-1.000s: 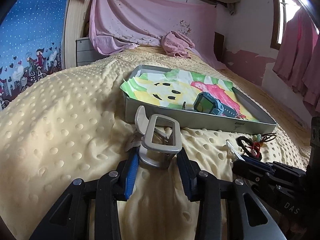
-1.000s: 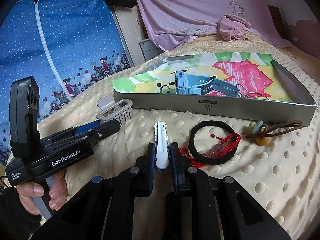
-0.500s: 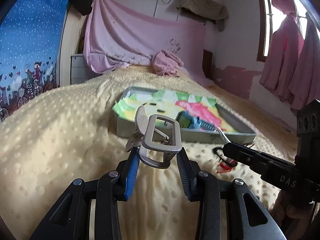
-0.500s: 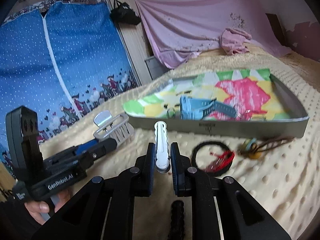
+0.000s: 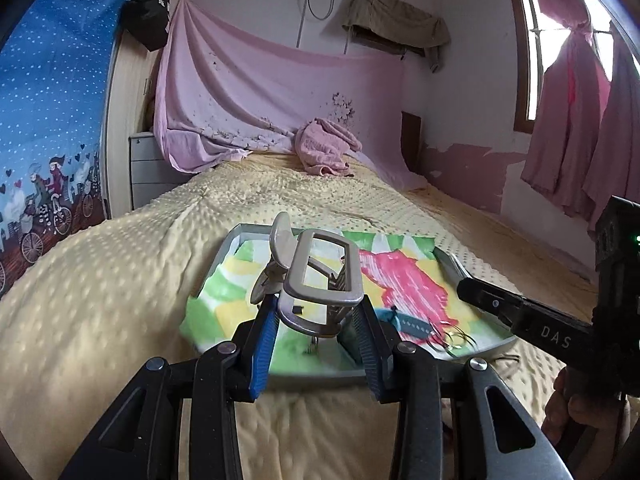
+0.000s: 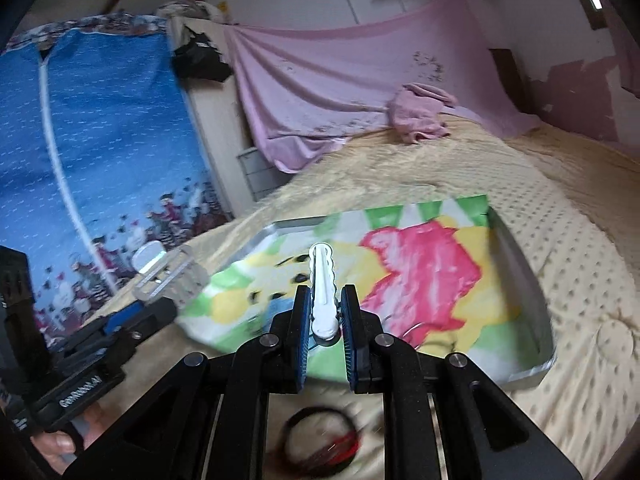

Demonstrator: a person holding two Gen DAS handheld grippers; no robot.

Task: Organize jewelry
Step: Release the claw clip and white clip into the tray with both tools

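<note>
Both tools have been lifted off the bed over the tray (image 6: 520,264): left tool (image 5: 318,320) clamped on a beige claw clip (image 5: 320,280), right tool (image 6: 325,320) on a white hair clip (image 6: 322,292). Bracelets (image 6: 320,440) are left outside.

A bed with a pale yellow dotted blanket (image 5: 120,280) fills the room. A crumpled pink towel (image 5: 326,146) lies at its far end, below a hanging pink sheet (image 5: 256,92). A blue dotted cartoon curtain (image 6: 100,128) hangs beside a grey drawer cabinet (image 5: 146,168). Pink window curtains (image 5: 580,120) hang at the other side.
</note>
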